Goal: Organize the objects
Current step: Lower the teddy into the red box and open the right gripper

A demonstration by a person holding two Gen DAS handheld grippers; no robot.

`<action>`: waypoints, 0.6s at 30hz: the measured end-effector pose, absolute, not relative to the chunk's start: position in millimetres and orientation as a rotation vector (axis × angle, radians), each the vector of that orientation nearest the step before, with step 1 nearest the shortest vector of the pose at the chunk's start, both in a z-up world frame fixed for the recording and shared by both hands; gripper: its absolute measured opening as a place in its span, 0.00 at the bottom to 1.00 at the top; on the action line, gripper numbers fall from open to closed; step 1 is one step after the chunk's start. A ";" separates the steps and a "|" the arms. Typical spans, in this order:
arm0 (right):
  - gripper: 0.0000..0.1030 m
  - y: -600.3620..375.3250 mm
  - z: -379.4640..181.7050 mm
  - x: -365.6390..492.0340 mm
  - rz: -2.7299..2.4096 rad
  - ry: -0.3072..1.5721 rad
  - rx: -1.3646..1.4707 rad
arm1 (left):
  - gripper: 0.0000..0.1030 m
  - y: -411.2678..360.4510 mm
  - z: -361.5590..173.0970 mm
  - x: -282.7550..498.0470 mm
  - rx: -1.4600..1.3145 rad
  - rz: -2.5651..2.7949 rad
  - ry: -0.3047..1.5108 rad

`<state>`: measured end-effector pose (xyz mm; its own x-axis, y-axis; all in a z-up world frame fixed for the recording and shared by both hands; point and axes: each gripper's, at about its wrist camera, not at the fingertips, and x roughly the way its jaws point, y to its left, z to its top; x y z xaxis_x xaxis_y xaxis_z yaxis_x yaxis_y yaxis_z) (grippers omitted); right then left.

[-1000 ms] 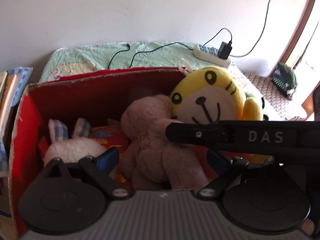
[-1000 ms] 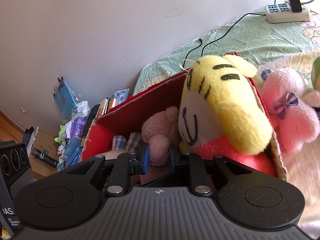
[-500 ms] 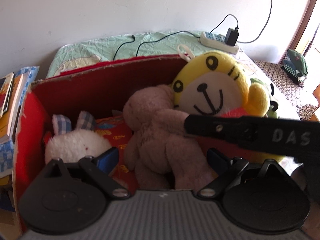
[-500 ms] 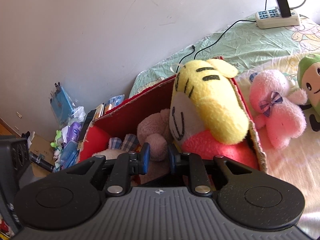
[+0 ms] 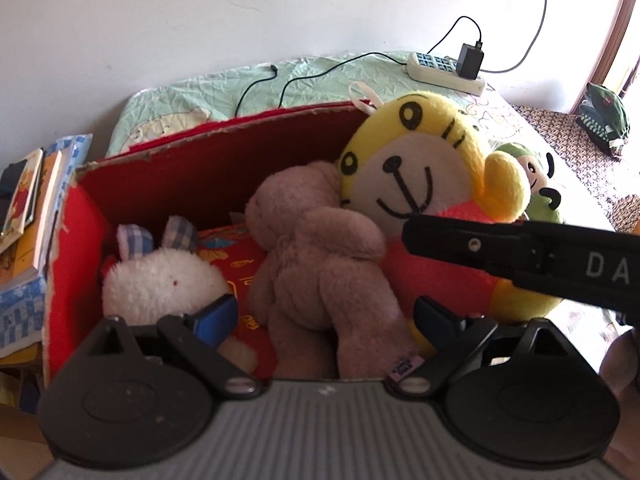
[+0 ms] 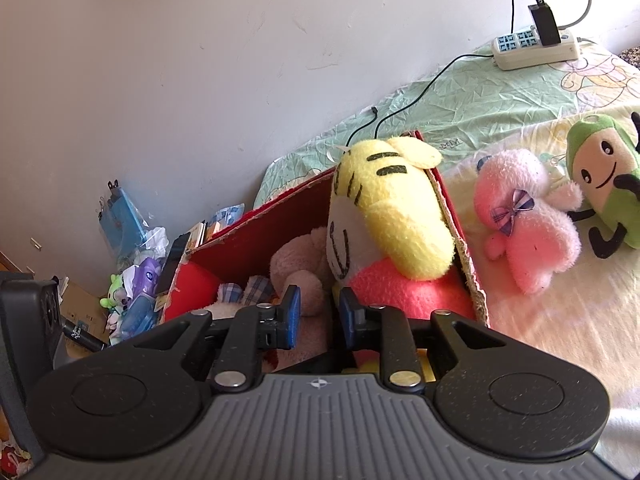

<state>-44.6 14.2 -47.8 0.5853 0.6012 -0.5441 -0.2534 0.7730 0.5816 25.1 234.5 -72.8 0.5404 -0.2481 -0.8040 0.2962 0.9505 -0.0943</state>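
Left wrist view: left gripper (image 5: 326, 314) spread wide, empty, above the box (image 5: 208, 152); bunny (image 5: 160, 280), bear (image 5: 320, 264), tiger (image 5: 420, 176) inside.
Right wrist view: right gripper (image 6: 316, 316) narrow, gripping nothing; pink plush (image 6: 528, 220) on the bed (image 6: 560, 320), beside the box's right edge.

three plush toys (image 5: 320, 264) in red box (image 5: 208, 160)

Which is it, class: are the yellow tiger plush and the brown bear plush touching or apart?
Touching. The left wrist view shows the brown bear plush with its head pressed against the yellow tiger plush, no gap between them.
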 end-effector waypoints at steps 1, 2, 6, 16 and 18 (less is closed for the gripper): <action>0.26 13.6 -46.3 -46.3 0.520 0.797 0.476 | 0.92 233.9 -70.9 23.7 0.059 -0.322 0.943; 0.26 13.4 -44.8 -48.1 0.519 0.793 0.472 | 0.92 233.6 -68.8 22.5 0.064 -0.318 0.940; 0.26 13.5 -39.6 -54.8 0.519 0.777 0.457 | 0.93 231.0 -61.8 16.5 0.089 -0.299 0.921; 0.26 10.2 -38.2 -60.5 0.531 0.772 0.448 | 0.98 231.5 -52.3 5.4 0.129 -0.201 0.898; 0.26 9.7 -37.1 -61.1 0.546 0.773 0.453 | 0.98 231.3 -50.3 3.3 0.129 -0.180 0.898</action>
